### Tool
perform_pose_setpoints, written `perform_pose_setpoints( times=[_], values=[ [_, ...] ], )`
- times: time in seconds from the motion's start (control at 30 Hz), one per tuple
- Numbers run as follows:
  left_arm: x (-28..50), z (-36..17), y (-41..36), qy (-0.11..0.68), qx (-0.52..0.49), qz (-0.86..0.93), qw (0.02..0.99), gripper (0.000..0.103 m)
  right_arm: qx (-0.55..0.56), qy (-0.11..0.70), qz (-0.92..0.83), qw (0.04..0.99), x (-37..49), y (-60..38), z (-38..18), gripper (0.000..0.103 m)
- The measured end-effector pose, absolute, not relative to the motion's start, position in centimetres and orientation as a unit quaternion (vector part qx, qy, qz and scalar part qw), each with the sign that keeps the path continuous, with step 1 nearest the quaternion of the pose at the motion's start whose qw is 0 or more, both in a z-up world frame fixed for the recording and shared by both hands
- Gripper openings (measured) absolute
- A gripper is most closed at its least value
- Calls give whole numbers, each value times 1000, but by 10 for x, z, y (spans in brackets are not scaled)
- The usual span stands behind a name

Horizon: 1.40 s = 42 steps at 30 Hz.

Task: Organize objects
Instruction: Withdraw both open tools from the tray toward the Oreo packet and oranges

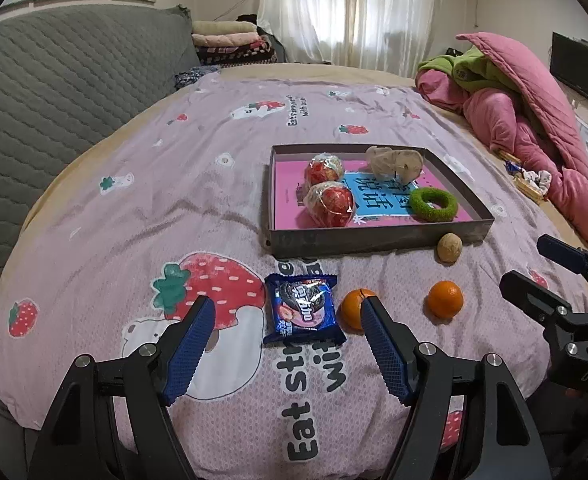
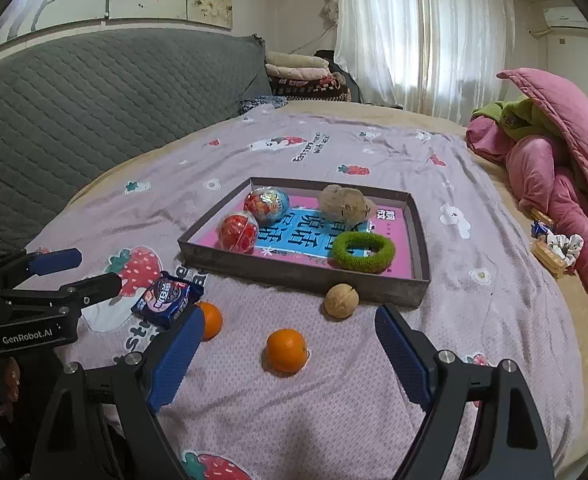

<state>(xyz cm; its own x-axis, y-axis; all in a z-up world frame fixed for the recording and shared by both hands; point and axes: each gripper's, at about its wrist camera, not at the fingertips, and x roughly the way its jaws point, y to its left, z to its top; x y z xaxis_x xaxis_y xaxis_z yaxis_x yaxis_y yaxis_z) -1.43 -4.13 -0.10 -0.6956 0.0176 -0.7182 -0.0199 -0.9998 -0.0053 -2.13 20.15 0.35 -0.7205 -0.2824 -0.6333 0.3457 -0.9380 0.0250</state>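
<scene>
A shallow brown tray (image 1: 374, 236) (image 2: 294, 274) lies on the bed with two red wrapped balls (image 1: 330, 204) (image 2: 238, 232), a beige lump (image 1: 394, 162) (image 2: 344, 202) and a green ring (image 1: 433, 204) (image 2: 363, 253) in it. In front of it lie a blue cookie packet (image 1: 304, 308) (image 2: 166, 298), two oranges (image 1: 445, 299) (image 2: 286, 350) (image 1: 354, 308) (image 2: 210, 318) and a walnut (image 1: 449, 247) (image 2: 341, 300). My left gripper (image 1: 288, 308) is open just before the packet. My right gripper (image 2: 288, 320) is open before the nearer orange.
The pink strawberry bedsheet (image 1: 174, 220) covers the bed. A grey quilted headboard (image 1: 54, 92) stands at the left. Pink and green bedding (image 1: 534, 120) is piled at the right, with small snack items (image 2: 550, 248) beside it.
</scene>
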Motion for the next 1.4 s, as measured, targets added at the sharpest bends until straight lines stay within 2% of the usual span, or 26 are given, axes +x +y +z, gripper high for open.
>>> perform_pose_setpoints(
  times=[0.53, 1.4],
  values=[
    [-17, -36, -34, 8, -428, 904, 14, 76, 366, 65, -912, 171, -20, 195, -27, 87],
    [-55, -66, -23, 14, -450, 893, 2, 76, 395, 42, -902, 172, -41, 197, -58, 87]
  ],
)
